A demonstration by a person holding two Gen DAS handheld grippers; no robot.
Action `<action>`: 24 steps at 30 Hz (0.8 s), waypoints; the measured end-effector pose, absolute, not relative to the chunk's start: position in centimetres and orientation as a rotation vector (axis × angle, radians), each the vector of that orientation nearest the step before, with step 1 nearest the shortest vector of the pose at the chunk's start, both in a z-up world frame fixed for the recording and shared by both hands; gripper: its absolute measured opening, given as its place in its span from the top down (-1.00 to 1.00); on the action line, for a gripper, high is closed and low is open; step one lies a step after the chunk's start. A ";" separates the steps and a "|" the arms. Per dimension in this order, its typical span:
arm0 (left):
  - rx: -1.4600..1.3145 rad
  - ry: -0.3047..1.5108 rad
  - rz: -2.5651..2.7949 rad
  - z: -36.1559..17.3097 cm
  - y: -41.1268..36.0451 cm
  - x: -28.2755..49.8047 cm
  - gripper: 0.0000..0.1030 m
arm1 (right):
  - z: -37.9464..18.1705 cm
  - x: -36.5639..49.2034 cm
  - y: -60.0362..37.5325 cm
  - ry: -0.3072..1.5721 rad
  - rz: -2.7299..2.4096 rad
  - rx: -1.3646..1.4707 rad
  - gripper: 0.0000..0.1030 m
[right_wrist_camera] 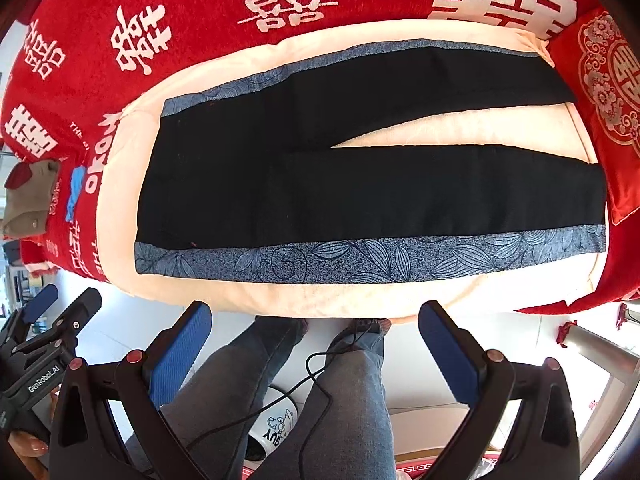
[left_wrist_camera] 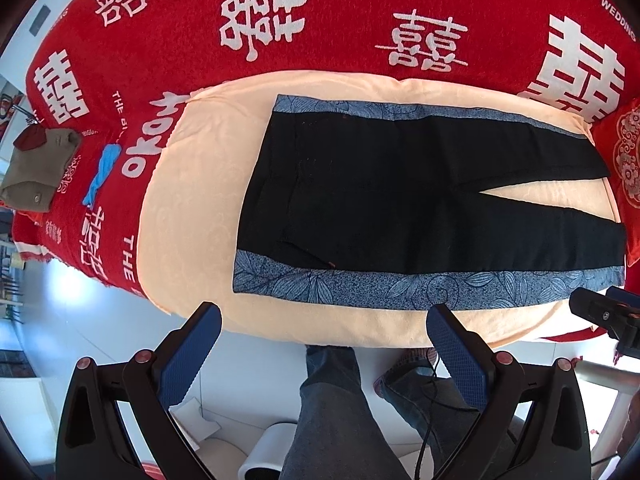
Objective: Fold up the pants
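Black pants (left_wrist_camera: 400, 196) with blue leaf-patterned side stripes lie flat on a cream pad (left_wrist_camera: 192, 184), waist to the left, legs to the right and slightly parted. They also show in the right wrist view (right_wrist_camera: 320, 184). My left gripper (left_wrist_camera: 324, 320) is open and empty, hovering in front of the pad's near edge, below the near stripe. My right gripper (right_wrist_camera: 316, 316) is open and empty, also off the near edge. Each gripper shows in the other's view: the right one at the right (left_wrist_camera: 608, 312), the left one at the left (right_wrist_camera: 52, 320).
The pad lies on a red bedspread (left_wrist_camera: 320, 20) with white characters. A red cushion (right_wrist_camera: 604, 92) sits at the right end. A folded khaki garment (left_wrist_camera: 36, 168) and a blue item (left_wrist_camera: 102, 172) lie at the left. The person's legs (right_wrist_camera: 320, 392) and a cable are below.
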State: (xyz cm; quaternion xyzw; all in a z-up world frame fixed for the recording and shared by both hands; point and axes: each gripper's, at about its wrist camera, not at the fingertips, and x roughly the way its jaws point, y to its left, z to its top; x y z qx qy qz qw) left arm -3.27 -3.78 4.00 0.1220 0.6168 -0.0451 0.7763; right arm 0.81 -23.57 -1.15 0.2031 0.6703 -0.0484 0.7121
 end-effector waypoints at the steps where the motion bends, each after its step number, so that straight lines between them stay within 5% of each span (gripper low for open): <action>1: 0.261 1.340 -0.096 3.9 -3.7 -3.2 -1.00 | -1.2 0.7 -23.7 1.487 -0.107 0.452 -1.00; 24: 0.317 1.383 -0.182 -1.9 -0.6 1.1 -1.00 | -4.8 2.5 -22.5 1.493 -0.281 0.542 -1.00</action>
